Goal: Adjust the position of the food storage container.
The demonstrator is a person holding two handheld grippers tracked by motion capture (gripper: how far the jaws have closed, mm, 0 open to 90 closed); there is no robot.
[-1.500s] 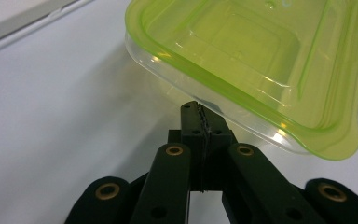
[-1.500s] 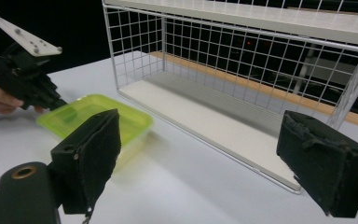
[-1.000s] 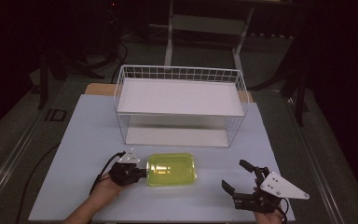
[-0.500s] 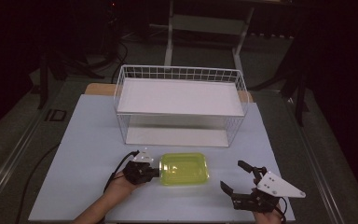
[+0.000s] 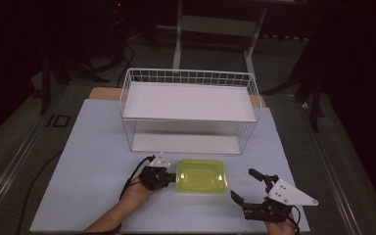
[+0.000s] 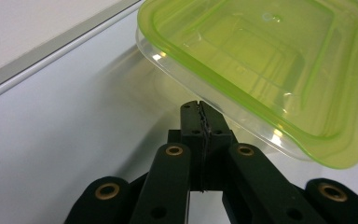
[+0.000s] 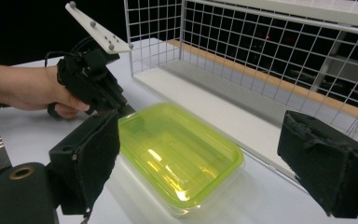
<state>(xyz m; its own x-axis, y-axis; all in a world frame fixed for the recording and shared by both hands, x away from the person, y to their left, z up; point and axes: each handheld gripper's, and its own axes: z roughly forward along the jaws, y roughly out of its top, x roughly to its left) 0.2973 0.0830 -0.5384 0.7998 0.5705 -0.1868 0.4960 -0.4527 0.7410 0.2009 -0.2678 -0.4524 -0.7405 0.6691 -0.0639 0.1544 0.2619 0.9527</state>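
We are pinching the left edge of the green-lidded container (image 5: 201, 176) with the left gripper (image 5: 169, 177), whose jaws are meeting on the lid's rim in the left gripper view. The container (image 6: 265, 70) is lying on the white table (image 5: 93, 161), just near of the wire basket (image 5: 188, 110) and roughly centred in front of it. Our right gripper (image 5: 252, 189) is hovering near the table's near right corner, apart from the container, with its jaws spread wide and gripping nothing. In the right gripper view the container (image 7: 177, 154) is sitting between those open jaws, farther off.
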